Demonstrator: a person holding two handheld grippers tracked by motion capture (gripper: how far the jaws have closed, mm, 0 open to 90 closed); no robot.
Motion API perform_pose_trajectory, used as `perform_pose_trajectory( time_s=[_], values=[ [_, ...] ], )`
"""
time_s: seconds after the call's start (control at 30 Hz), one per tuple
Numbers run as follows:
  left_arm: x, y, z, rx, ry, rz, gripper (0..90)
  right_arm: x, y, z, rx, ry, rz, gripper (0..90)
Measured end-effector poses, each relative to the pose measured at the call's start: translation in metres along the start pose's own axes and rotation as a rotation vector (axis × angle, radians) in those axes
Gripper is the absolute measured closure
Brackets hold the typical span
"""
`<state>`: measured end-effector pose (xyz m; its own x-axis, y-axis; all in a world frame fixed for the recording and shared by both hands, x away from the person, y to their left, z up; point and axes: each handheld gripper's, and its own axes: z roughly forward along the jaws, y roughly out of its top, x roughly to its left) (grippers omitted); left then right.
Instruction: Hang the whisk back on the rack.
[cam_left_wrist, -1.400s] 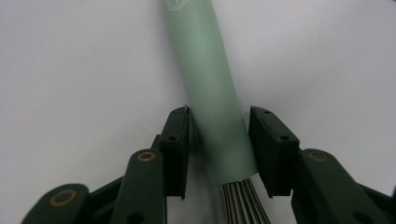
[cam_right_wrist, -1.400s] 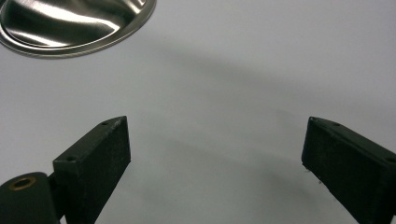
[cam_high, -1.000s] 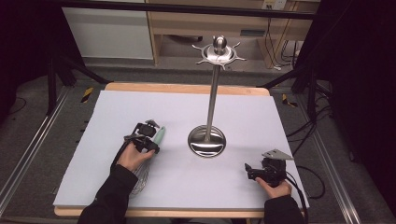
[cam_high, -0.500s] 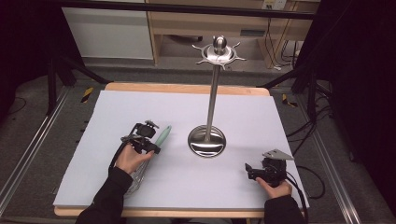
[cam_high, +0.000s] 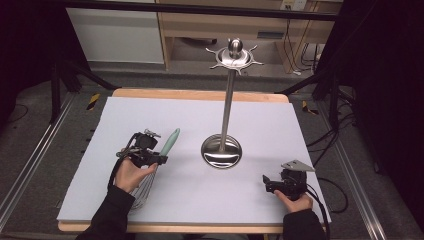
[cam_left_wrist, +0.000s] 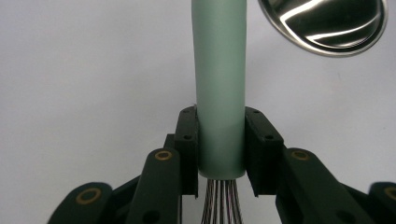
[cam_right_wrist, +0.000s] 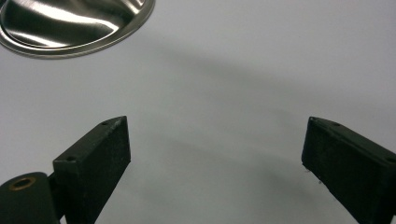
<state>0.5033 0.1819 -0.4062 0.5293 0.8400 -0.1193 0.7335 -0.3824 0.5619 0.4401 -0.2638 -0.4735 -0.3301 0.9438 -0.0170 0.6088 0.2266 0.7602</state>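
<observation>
Two black pads of the left gripper (cam_left_wrist: 219, 154) clamp the whisk (cam_left_wrist: 219, 84) near its wires, probably to hang it on the stand (cam_high: 227, 100); the right gripper (cam_right_wrist: 215, 154) rests open.

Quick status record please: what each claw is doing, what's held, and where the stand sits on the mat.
left claw: shut on whisk, pads clamping the green handle just above the wires
whisk: handle points toward the stand's base
right claw: open, nothing between the jaws, low over the mat
stand: upright, round steel base mid-mat, hooks at the top
mat: pale, covers the wooden table
</observation>
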Motion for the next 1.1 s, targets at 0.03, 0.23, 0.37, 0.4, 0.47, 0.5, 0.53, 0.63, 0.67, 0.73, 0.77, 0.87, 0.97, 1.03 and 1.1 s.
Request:
perform_pose_trajectory(
  time_s=[0.03,0.23,0.37,0.4,0.47,0.5,0.53,0.63,0.67,0.73,0.77,0.87,0.97,1.03,1.1],
  values=[
    [0.000,-0.002,-0.003,-0.016,0.001,-0.001,68.8,0.000,0.000,0.000,0.000,0.000,0.000,8.4],
    [0.002,-0.011,-0.019,-0.085,-0.005,-0.002,68.8,0.000,0.000,0.000,0.000,-0.003,0.002,8.4],
    [0.004,-0.016,-0.028,-0.115,-0.008,0.001,68.8,0.000,0.000,0.000,0.003,-0.008,0.005,8.4],
    [0.004,-0.018,-0.029,-0.127,-0.008,-0.002,68.8,0.000,0.000,0.000,0.002,-0.007,0.005,8.4],
    [0.005,-0.021,-0.033,-0.144,-0.009,-0.002,68.8,0.000,0.000,-0.001,0.002,-0.008,0.004,8.4],
    [0.005,-0.023,-0.035,-0.157,-0.009,-0.004,68.9,0.000,0.000,-0.001,0.002,-0.008,0.005,8.4],
    [0.005,-0.024,-0.036,-0.163,-0.011,-0.005,68.8,0.000,0.000,0.000,0.003,-0.007,0.005,8.4],
    [0.005,-0.025,-0.040,-0.184,-0.002,-0.007,68.9,0.000,0.000,0.000,0.002,-0.004,0.002,8.4],
    [0.005,-0.026,-0.041,-0.184,-0.003,-0.008,68.9,0.000,0.000,0.000,0.002,-0.004,0.001,8.4],
    [0.006,-0.029,-0.044,-0.200,-0.005,-0.014,68.9,0.000,0.000,-0.001,-0.002,-0.007,0.002,8.4],
    [0.006,-0.030,-0.046,-0.212,-0.008,-0.023,68.9,0.000,0.000,-0.001,-0.004,-0.010,-0.002,8.4],
    [0.008,-0.035,-0.053,-0.238,-0.011,-0.031,68.9,0.000,0.000,-0.001,-0.008,-0.007,-0.007,8.4],
    [0.009,-0.040,-0.059,-0.264,-0.008,-0.035,68.9,0.001,0.000,-0.002,-0.003,-0.005,0.004,8.6],
    [0.009,-0.043,-0.064,-0.284,-0.001,-0.035,68.9,0.001,0.000,-0.002,-0.005,-0.005,-0.003,8.6],
    [0.010,-0.044,-0.066,-0.298,-0.001,-0.041,68.9,0.001,0.000,-0.003,-0.005,-0.003,0.002,8.6]
  ],
)
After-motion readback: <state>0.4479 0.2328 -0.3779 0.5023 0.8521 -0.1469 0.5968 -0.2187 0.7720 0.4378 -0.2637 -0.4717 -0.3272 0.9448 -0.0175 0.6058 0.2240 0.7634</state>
